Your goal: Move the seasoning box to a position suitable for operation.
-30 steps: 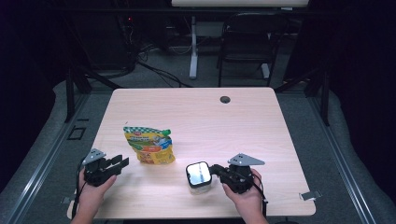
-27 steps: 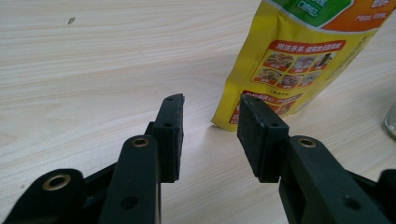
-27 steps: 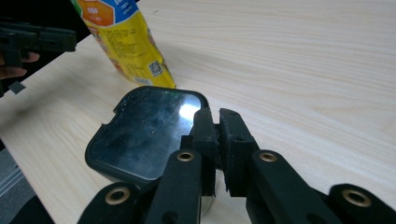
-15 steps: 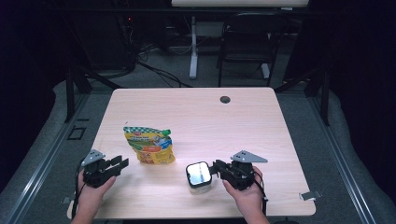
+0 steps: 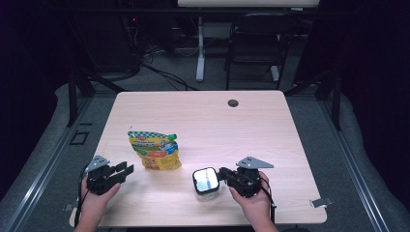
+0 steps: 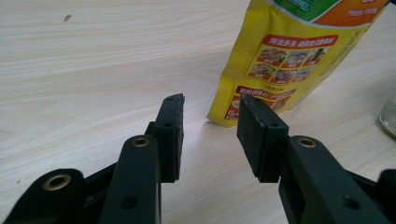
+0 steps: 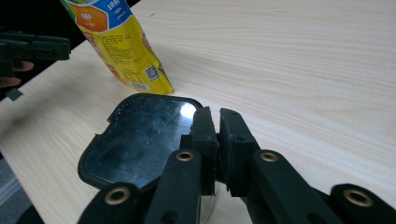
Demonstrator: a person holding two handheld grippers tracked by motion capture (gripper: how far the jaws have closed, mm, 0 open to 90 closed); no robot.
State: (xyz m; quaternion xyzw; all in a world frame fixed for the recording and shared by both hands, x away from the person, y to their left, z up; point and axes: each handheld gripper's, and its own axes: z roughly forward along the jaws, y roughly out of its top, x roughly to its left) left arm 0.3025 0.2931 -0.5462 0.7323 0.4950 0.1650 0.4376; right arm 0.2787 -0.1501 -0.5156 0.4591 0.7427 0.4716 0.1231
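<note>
The right gripper (image 7: 215,116) is pinching the black-rimmed glass jar lid (image 7: 135,140) while the left gripper (image 6: 210,121) is gaping empty near the yellow printed pouch (image 6: 280,60).

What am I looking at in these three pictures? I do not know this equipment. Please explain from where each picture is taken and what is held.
There is no robot here: a person holds a hand tool with two black jaws in each hand. The high view looks down on the wooden table. The other two cameras ride on the tools and look along their jaws. On the table stand a yellow food pouch and a clear container with a black-rimmed lid. The left gripper is open and empty, and it points at the pouch. The right gripper is shut at the lid's edge; whether it pinches the lid I cannot tell.
</note>
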